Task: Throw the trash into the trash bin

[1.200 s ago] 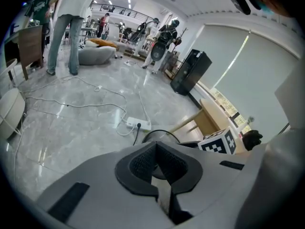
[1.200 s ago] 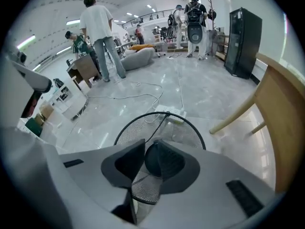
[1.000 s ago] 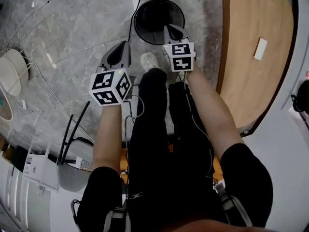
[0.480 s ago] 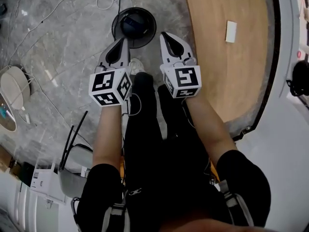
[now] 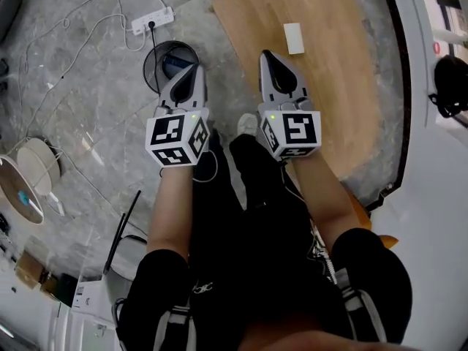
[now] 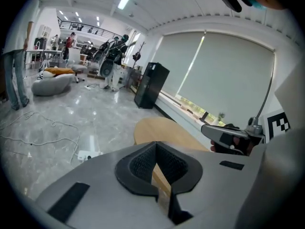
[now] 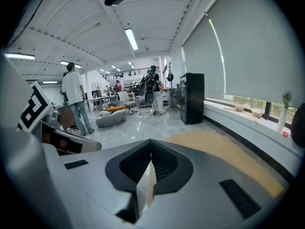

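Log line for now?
left gripper shut, empty | right gripper shut, empty | black round trash bin on grey floor, ahead of left gripper

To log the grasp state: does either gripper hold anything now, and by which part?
Nothing is held. The left gripper and the right gripper both have shut jaws with nothing between them.

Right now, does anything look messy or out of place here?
Nothing is spilled or broken. One small white rectangular piece lies alone on the round wooden table, not in the round black trash bin. A white power strip lies out on the grey floor near the bin.
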Demonstrator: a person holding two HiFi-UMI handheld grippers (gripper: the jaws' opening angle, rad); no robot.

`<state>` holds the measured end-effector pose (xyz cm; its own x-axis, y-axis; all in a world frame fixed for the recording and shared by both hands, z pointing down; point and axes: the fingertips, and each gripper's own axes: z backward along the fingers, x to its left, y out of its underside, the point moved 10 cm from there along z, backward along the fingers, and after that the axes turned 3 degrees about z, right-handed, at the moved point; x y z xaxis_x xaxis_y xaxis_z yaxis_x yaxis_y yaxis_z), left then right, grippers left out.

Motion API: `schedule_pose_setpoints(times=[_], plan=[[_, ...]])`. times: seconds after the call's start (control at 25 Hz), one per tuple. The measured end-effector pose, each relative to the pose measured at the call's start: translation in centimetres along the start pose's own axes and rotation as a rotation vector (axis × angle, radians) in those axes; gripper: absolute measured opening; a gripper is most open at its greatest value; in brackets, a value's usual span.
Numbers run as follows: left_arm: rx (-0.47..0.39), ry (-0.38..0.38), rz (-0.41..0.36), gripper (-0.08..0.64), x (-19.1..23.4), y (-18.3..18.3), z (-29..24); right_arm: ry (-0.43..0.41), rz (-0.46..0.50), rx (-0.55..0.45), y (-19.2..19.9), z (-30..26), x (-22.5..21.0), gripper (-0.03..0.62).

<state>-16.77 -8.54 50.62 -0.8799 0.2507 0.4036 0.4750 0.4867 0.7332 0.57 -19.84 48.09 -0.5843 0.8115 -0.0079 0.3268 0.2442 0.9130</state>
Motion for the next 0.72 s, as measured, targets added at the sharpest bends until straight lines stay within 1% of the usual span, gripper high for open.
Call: schedule_pose_setpoints(times=[0.12, 0.24, 0.28, 0.32, 0.36, 0.6, 0.72], plan=[[0.022, 0.038, -0.005, 0.006, -3.2, 0.5, -1.9, 0.070, 0.010, 0.004, 0.7, 1.2, -4.1, 0.014], [0.044, 0.055, -0.001, 0.005, -5.7, 1.3, -3.4, 0.101, 0.002, 0.035, 2.5, 1.2, -7.9, 0.017], [0.049, 0.054, -0.001, 0.006, -6.2, 1.5, -3.8, 0.099, -0.004, 0.058, 3.4, 0.9, -9.0, 0.042], [0.055, 0.051, -0.002, 0.006, -6.7, 1.9, -4.2, 0.094, -0.011, 0.084, 4.2, 0.5, -10.0, 0.135], [0.062, 0.047, -0.002, 0.005, -7.0, 2.2, -4.4, 0.090, -0.018, 0.112, 5.1, 0.1, -10.9, 0.164], [0.082, 0.002, 0.015, 0.005, -7.7, 3.6, -5.2, 0.100, -0.035, 0.259, 9.6, -3.2, -14.8, 0.210], [0.095, -0.019, 0.017, 0.005, -7.5, 4.2, -5.6, 0.116, -0.070, 0.364, 12.2, -5.7, -16.2, 0.225]])
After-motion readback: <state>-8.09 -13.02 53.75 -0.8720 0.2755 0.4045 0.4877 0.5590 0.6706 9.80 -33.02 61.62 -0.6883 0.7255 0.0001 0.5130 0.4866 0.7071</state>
